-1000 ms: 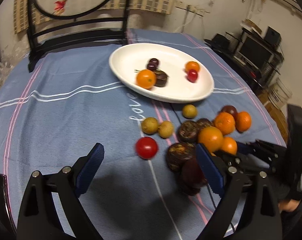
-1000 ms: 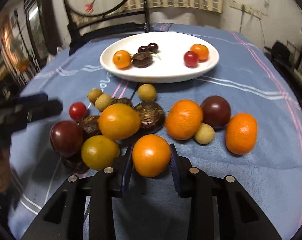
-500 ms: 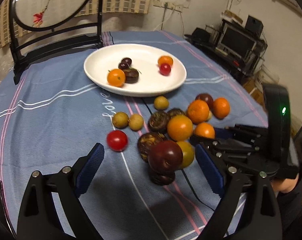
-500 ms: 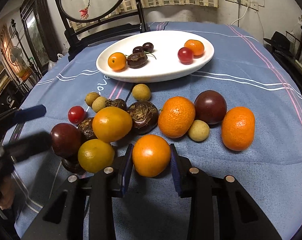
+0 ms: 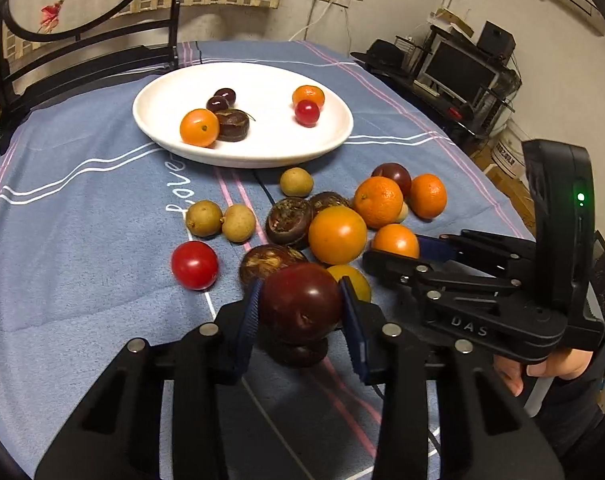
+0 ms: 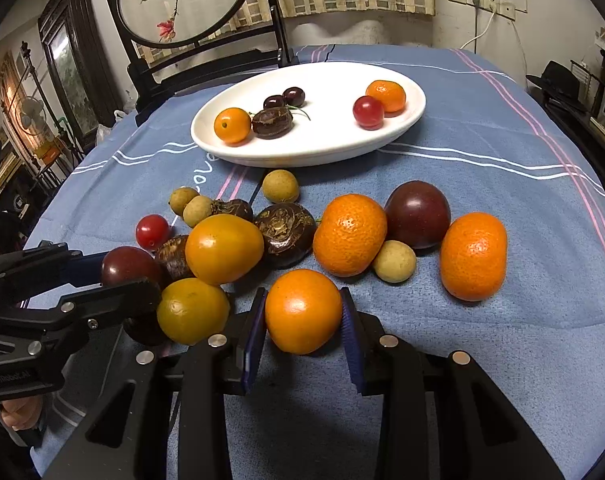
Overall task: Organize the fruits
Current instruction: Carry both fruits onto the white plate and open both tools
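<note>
Both grippers clamped on fruit at the near edge of the pile.

Left gripper [image 5: 301, 316]: fingers just closed onto a dark red plum [image 5: 301, 307], pads pressing both sides, at the near left of the heap. Right gripper [image 6: 302, 326]: fingers narrowed on a smooth orange fruit [image 6: 303, 311], pads against its flanks. Beyond, loose oranges, longans and a cherry tomato [image 5: 194, 265] scattered on the blue-clothed surface [image 5: 82, 240]; farther back, white plate [image 6: 414, 114] carrying six small fruits.
</note>
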`<action>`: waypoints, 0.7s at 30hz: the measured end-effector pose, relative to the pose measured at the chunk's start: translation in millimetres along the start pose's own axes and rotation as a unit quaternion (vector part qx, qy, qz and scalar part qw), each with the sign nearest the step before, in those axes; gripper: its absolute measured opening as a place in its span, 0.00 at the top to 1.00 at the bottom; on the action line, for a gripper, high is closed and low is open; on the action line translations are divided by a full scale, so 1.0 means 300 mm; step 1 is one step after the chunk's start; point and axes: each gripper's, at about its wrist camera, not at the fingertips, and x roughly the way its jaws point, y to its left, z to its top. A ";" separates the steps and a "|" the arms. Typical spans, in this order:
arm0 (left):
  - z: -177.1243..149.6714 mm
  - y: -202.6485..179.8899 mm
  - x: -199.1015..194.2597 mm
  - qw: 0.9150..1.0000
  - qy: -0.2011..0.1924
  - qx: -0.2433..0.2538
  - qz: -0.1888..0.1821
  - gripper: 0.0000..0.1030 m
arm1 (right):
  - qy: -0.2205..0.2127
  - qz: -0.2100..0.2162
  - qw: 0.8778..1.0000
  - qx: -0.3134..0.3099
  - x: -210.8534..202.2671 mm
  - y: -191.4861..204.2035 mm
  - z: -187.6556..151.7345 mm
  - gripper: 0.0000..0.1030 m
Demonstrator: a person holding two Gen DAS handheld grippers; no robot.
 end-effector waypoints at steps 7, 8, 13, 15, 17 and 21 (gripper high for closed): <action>0.099 0.054 -0.080 0.999 -0.023 -0.035 0.006 0.63 | -0.043 0.001 0.999 0.004 -0.095 0.012 0.092 0.66; 0.127 0.063 -0.084 0.999 -0.027 -0.035 0.021 0.63 | -0.049 -0.004 0.999 -0.003 -0.105 0.023 0.115 0.66; 0.270 0.124 -0.056 0.996 -0.037 -0.055 0.063 0.63 | -0.080 -0.027 0.996 -0.029 -0.107 0.067 0.273 0.66; 0.327 0.159 -0.020 0.994 -0.037 -0.069 0.077 0.63 | -0.078 -0.033 0.996 -0.028 -0.072 0.068 0.320 0.66; 0.368 0.188 0.016 0.993 -0.034 -0.077 0.088 0.63 | -0.066 -0.041 0.997 -0.027 -0.016 0.058 0.361 0.66; 0.433 0.254 0.102 0.989 -0.025 -0.091 0.110 0.63 | -0.047 -0.048 0.998 -0.009 0.067 0.020 0.394 0.66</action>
